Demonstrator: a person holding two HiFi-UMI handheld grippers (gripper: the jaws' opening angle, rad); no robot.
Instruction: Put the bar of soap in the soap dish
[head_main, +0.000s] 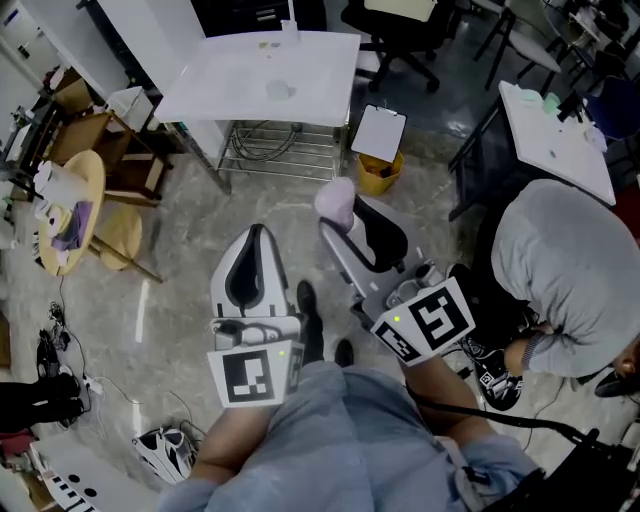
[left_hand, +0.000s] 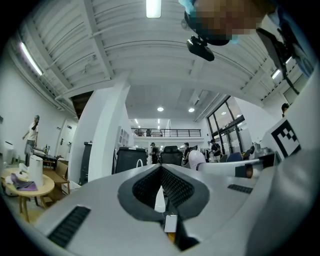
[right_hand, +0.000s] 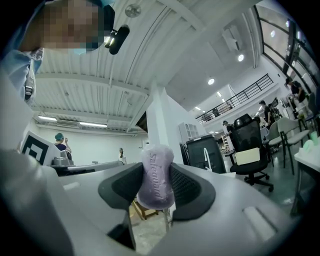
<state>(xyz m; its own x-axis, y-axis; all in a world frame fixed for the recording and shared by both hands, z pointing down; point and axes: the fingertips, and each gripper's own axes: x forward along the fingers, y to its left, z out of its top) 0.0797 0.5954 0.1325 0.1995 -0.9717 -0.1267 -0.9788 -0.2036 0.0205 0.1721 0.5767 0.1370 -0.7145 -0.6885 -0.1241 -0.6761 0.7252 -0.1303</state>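
A lilac bar of soap (head_main: 335, 200) stands on edge between the jaws of my right gripper (head_main: 347, 216), which is shut on it and held at waist height over the floor. In the right gripper view the soap (right_hand: 156, 176) fills the gap between the dark pads of the gripper (right_hand: 156, 192), its embossed face towards the camera. My left gripper (head_main: 252, 238) hangs beside it to the left, pads together on nothing (left_hand: 160, 189). Ahead stands a white basin top (head_main: 230, 85) with a tap at its back edge. I cannot make out a soap dish on it.
A wire rack (head_main: 280, 150) sits under the basin top. A yellow bin with a white lid (head_main: 378, 150) stands to its right. A round wooden table (head_main: 70, 205) and stool (head_main: 120, 235) are at left. A person in grey (head_main: 565, 270) crouches at right by another white table (head_main: 555, 135).
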